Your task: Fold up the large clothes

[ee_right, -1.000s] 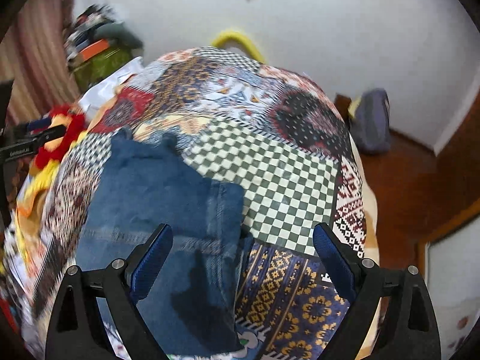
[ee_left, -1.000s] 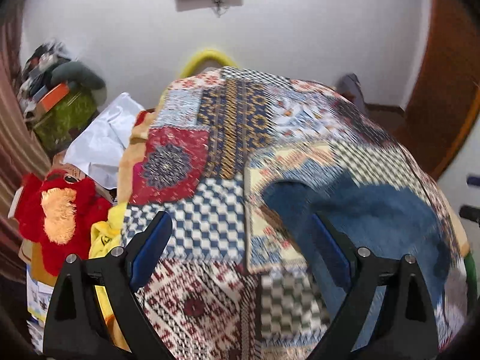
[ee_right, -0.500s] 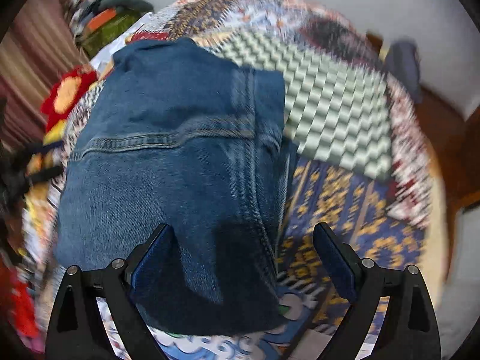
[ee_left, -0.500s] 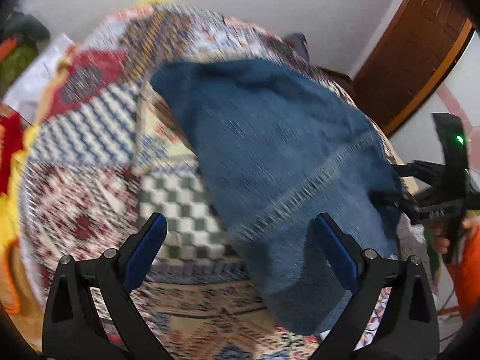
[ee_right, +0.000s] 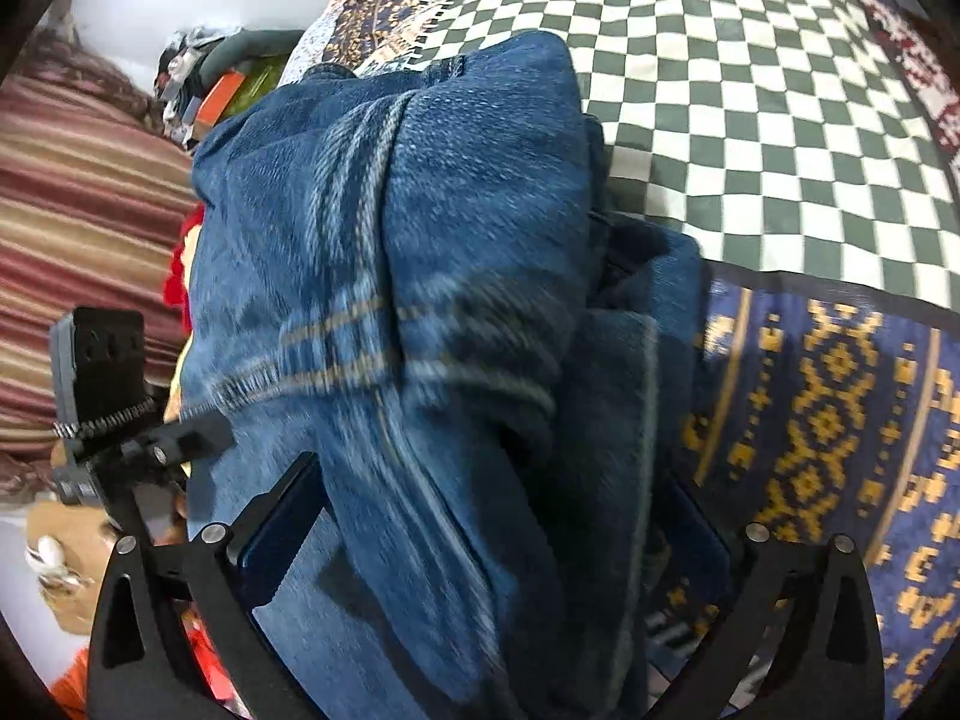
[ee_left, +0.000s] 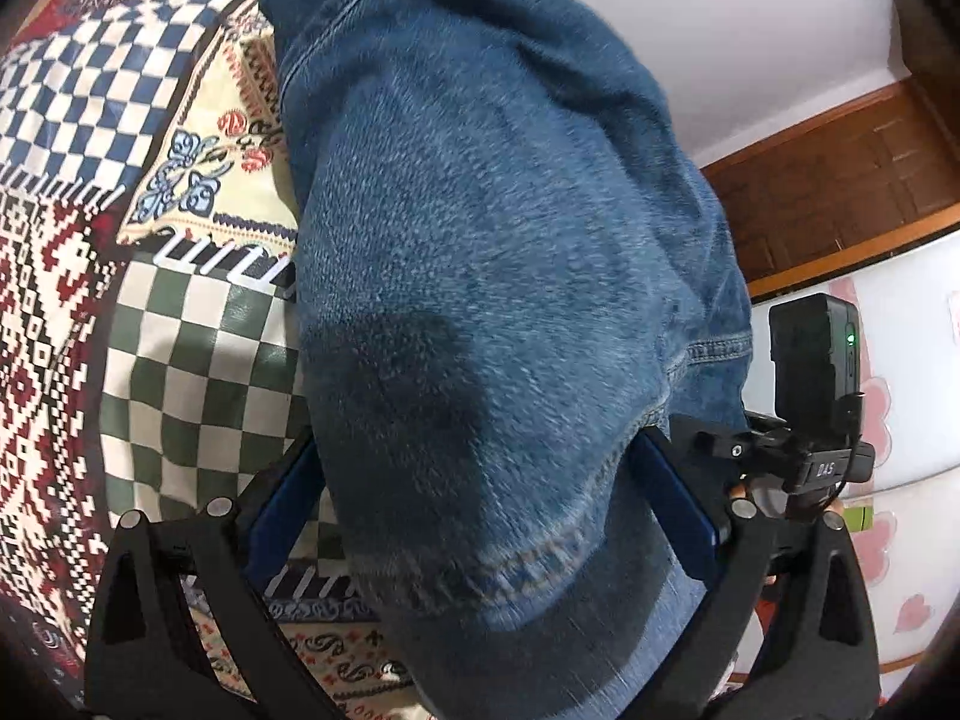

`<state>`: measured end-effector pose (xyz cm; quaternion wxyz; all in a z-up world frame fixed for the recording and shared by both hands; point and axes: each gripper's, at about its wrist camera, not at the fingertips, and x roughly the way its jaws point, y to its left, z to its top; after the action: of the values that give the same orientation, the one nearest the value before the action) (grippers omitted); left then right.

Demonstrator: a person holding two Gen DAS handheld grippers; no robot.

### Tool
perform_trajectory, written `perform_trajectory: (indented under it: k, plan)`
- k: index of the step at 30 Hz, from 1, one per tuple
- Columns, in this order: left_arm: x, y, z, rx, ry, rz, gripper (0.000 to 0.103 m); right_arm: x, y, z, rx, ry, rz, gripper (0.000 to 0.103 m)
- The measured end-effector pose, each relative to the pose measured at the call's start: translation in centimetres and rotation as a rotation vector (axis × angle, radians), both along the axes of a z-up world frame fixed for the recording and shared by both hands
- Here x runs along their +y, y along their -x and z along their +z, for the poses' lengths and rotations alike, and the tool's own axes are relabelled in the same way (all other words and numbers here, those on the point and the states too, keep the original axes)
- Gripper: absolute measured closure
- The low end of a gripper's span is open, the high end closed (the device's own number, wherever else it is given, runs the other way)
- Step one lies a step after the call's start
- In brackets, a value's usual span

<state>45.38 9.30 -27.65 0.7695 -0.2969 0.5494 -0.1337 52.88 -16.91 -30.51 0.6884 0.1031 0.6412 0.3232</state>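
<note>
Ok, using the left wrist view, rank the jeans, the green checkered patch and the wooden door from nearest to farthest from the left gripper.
1. The jeans: lying right between the fingers of the left gripper.
2. The green checkered patch of the quilt: just beyond the left finger, on the left side.
3. The wooden door: far off in the upper right, against the wall.

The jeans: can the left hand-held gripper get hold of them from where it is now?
Probably yes. The jeans already bulge between the left hand-held gripper, whose open fingers flank the denim, with nothing in between.
</note>
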Motion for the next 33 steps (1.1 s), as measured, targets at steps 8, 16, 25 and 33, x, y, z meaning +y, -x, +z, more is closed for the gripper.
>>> perform_trajectory:
  k: [8, 16, 25, 33]
  plan:
    - [-2.9, 0.5, 0.9, -0.042, -0.041, -0.023, 0.02, 0.3, 0.4, 0.8, -0.042, -0.027, -0.052, 0.017]
    - [-4.0, 2.1, 5.4, -0.137, -0.092, -0.073, 0.049, 1.2, 2.5, 5.7, -0.118, 0.005, -0.024, 0.056]
    - [-2.9, 5.7, 12.9, -0.306, -0.216, -0.076, 0.052, 3.7, 6.3, 11.8, -0.212, -0.027, 0.007, 0.065]
    - [4.2, 11.1, 18.5, -0.403, -0.26, -0.037, 0.052, 9.9, 10.0, 17.7, -0.336, -0.057, 0.06, 0.066]
